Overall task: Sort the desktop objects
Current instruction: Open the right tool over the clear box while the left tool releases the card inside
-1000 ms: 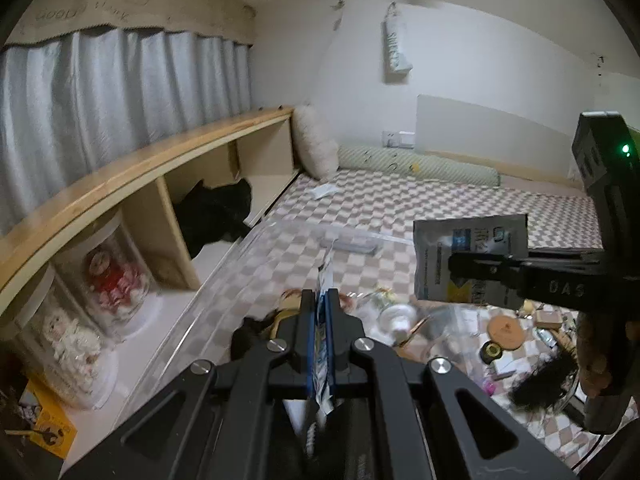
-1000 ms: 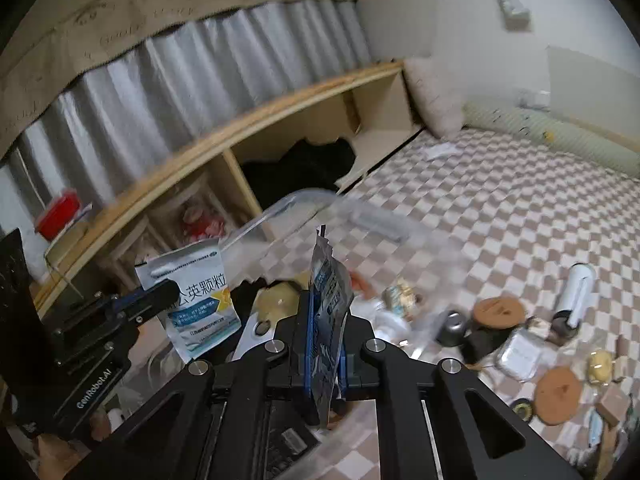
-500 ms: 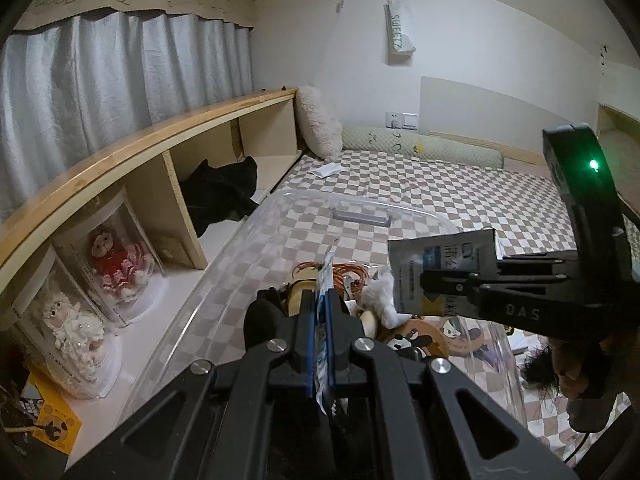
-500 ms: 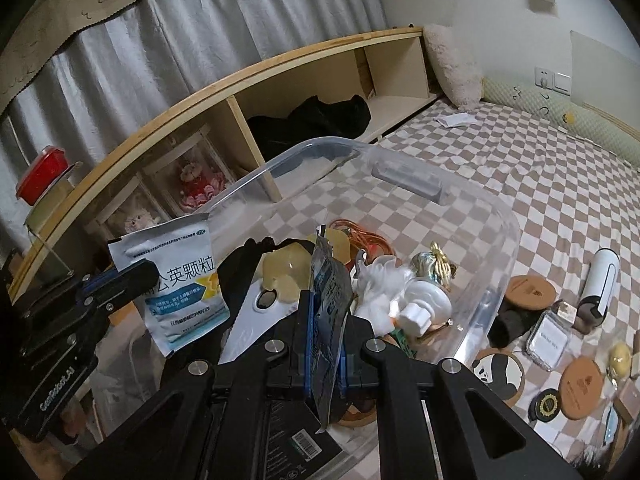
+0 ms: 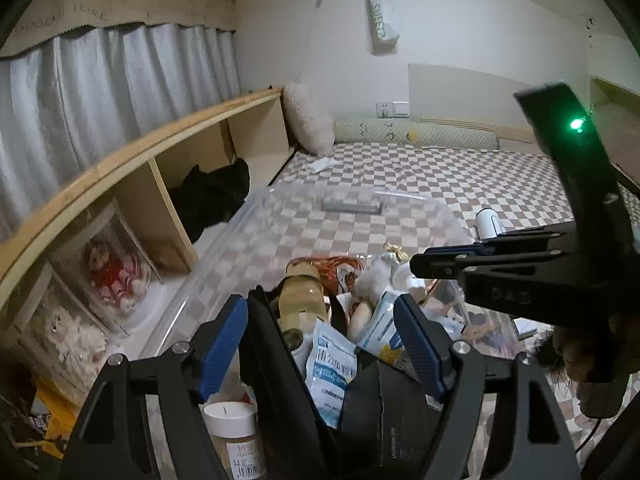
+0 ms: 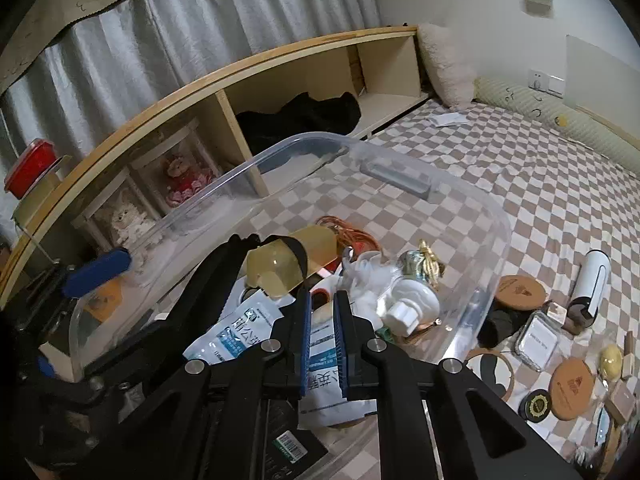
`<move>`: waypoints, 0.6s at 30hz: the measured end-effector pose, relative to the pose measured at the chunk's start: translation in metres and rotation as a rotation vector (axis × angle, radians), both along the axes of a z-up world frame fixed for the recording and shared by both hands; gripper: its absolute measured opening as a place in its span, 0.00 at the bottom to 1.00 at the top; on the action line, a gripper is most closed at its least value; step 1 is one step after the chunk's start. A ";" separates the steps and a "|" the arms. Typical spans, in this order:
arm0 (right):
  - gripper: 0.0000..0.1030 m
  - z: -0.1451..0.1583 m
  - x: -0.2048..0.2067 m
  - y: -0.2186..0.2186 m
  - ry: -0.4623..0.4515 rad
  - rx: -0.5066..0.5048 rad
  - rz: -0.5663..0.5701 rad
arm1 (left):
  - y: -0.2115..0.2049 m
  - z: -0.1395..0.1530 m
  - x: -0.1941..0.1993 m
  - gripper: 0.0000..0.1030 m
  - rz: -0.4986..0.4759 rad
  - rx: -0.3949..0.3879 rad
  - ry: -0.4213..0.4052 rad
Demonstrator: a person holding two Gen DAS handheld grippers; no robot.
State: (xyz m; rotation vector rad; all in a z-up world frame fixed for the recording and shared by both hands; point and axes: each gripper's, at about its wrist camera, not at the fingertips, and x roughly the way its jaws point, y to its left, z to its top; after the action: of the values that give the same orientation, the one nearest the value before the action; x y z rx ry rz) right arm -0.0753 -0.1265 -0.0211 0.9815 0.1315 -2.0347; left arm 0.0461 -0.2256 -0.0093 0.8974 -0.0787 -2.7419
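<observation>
Two white-and-blue medicine sachets lie loose in the clear plastic bin (image 6: 304, 140). One sachet (image 5: 332, 364) rests flat below my left gripper (image 5: 322, 344), whose jaws are opening wide and touch nothing. The other sachet (image 5: 380, 326) leans beside it. In the right wrist view the same two sachets show at left (image 6: 236, 330) and under the fingers (image 6: 324, 384). My right gripper (image 6: 322, 340) hovers over the bin with its pads almost together and nothing pinched. It reaches in from the right (image 5: 414, 268) in the left wrist view.
The bin also holds a yellow case (image 6: 288, 260), an orange cable (image 6: 352, 236) and a white pump bottle (image 6: 404, 304). Wooden coasters (image 6: 520, 290), a white flask (image 6: 594, 280) and small items lie on the checked sheet to the right. A toothpick jar (image 5: 236, 428) stands close below. A wooden shelf (image 6: 240, 76) runs along the left.
Both sachets have left the grippers and now lie in the bin. The left jaws have spread wide apart. The right gripper has come lower over the bin.
</observation>
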 end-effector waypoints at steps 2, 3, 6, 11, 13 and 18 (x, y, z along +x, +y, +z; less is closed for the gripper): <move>0.11 0.001 -0.001 0.002 0.007 0.001 -0.014 | 0.002 -0.001 -0.001 0.74 -0.006 -0.007 -0.005; 0.15 0.001 -0.002 0.003 0.010 -0.001 -0.021 | 0.003 -0.003 -0.002 0.74 -0.008 -0.011 -0.012; 0.85 0.003 -0.003 0.008 0.026 0.000 -0.069 | 0.003 -0.003 -0.002 0.75 -0.010 -0.023 -0.017; 0.86 0.012 -0.002 0.013 0.068 -0.017 -0.093 | 0.003 -0.001 0.000 0.92 -0.007 -0.016 0.004; 0.87 0.013 -0.003 0.015 0.065 -0.033 -0.096 | 0.002 -0.001 -0.001 0.94 -0.004 -0.007 0.000; 1.00 0.013 -0.003 0.013 0.043 -0.035 -0.072 | 0.002 -0.003 -0.003 0.96 0.007 0.001 -0.021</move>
State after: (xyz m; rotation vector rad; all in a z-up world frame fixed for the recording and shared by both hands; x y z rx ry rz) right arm -0.0785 -0.1130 -0.0077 0.9338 0.0843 -2.1179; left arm 0.0436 -0.2238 -0.0126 0.9246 -0.0775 -2.7268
